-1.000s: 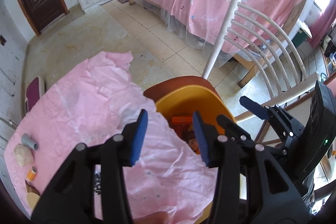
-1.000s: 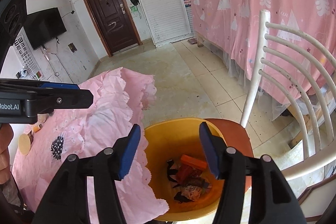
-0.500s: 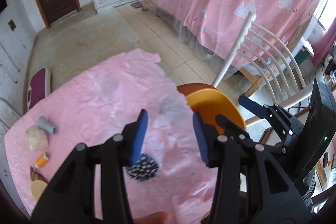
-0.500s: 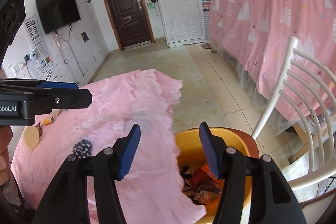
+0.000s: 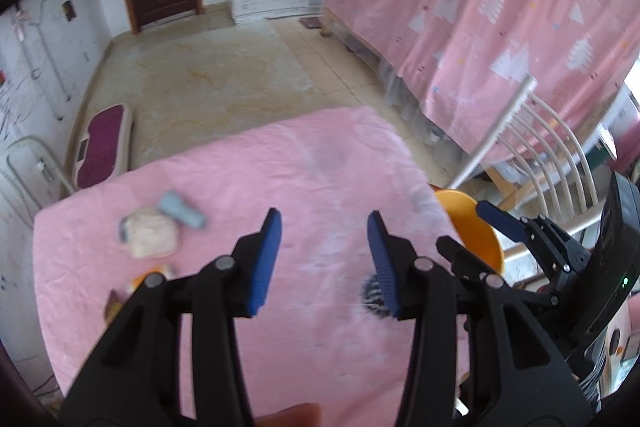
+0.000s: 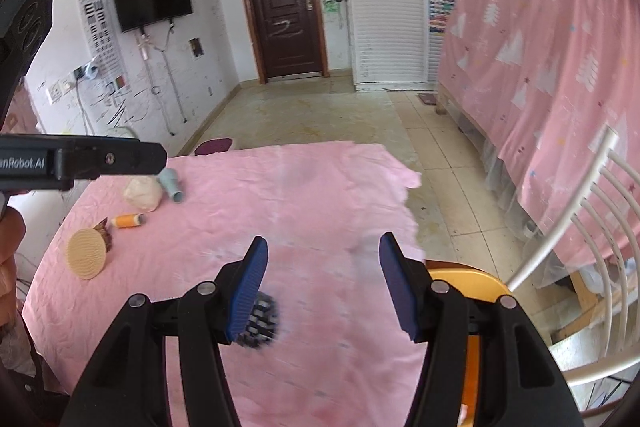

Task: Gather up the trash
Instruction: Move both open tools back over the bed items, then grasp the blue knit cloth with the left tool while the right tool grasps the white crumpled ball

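Note:
My left gripper (image 5: 324,259) is open and empty above the pink tablecloth (image 5: 248,195). My right gripper (image 6: 322,283) is open and empty above the same cloth (image 6: 304,195). On the cloth at the left lie a grey tube (image 6: 172,185), a pale crumpled lump (image 6: 143,193), an orange thread spool (image 6: 127,220), a round beige disc (image 6: 87,253) and a brown scrap (image 6: 105,227). A black-and-white spiky ball (image 6: 262,319) lies by my right gripper's left finger. The orange bin (image 6: 474,281) stands at the table's right edge; its contents are hidden.
A white slatted chair (image 6: 580,239) stands to the right, behind the bin. A bed draped in pink cloth (image 6: 540,39) fills the right side of the room. A maroon scale (image 5: 100,147) lies on the floor beyond the table.
Both grippers have swung left and up, from over the orange bin to over the table. The bin's trash has gone out of sight and the items at the table's left have come into view.

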{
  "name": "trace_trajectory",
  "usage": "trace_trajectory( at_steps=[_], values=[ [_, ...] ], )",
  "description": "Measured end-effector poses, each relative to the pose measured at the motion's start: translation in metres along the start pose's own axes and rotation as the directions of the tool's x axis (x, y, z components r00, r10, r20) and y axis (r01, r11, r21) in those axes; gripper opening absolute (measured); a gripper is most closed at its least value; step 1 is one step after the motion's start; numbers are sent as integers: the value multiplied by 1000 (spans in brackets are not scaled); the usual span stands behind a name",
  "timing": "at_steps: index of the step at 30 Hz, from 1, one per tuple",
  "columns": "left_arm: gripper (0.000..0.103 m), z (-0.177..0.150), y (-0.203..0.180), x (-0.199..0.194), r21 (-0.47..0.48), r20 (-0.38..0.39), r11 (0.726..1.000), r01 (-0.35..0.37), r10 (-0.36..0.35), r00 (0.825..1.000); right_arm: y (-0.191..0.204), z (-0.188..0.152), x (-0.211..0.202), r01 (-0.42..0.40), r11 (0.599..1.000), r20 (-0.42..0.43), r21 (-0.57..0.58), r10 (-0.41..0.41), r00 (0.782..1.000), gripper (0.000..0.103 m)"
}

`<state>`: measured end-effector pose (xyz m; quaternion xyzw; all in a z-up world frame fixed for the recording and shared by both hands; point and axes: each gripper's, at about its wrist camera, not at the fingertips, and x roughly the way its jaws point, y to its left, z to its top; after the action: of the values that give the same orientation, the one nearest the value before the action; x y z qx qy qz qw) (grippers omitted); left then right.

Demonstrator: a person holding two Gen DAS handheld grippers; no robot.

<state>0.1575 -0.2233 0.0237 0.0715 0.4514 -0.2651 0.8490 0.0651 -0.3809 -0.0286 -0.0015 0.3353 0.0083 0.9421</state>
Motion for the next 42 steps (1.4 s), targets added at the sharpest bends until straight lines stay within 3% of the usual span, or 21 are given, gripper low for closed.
trace_trajectory(
  at_steps=[23,42],
  values=[
    [42,-11,161,-5,-229,-29,969,-94,90,996,139,37,70,-131,976,-91,-174,117,989,48],
    [47,-10,220,24,-334,-88,938,-96,71,994,212,55,132,-249,935,-193,-252,204,960,48]
  ],
)
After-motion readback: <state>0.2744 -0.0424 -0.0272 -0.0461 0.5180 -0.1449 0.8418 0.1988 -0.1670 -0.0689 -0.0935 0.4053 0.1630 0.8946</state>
